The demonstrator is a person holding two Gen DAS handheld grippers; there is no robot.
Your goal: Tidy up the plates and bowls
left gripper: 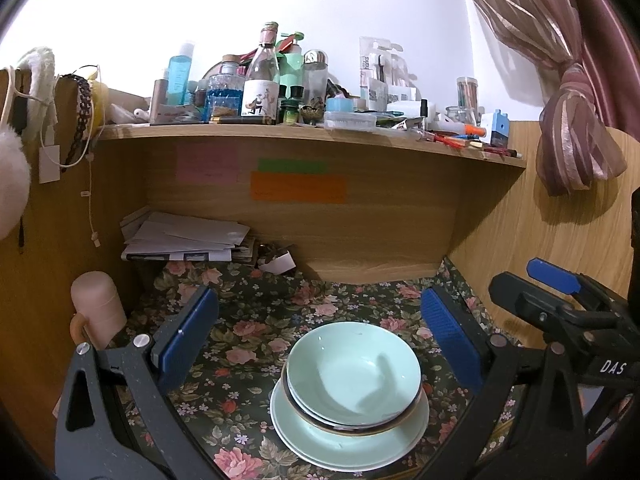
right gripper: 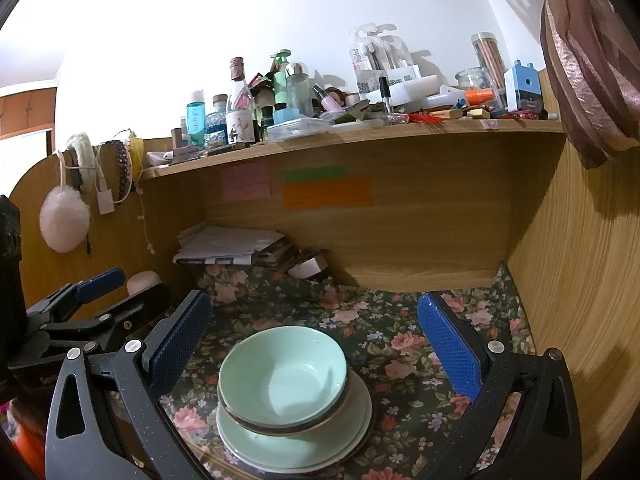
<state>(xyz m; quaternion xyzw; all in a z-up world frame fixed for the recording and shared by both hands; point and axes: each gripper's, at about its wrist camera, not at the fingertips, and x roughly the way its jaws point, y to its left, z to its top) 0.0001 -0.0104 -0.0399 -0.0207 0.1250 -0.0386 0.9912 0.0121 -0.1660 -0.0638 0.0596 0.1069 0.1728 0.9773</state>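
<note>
Stacking looked essentially complete: the bowls (left gripper: 354,376) sat nested on the plates (left gripper: 348,440), one pile on the floral cloth (left gripper: 248,320). Left gripper (left gripper: 316,336) and right gripper (right gripper: 314,344) both stood wide apart, empty, above the pile. No loose dishes visible.

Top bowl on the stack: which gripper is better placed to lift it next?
Probably the right gripper: the top bowl sits nearly centred between its open fingers. For the left gripper the bowl lies off toward its right finger.
</note>
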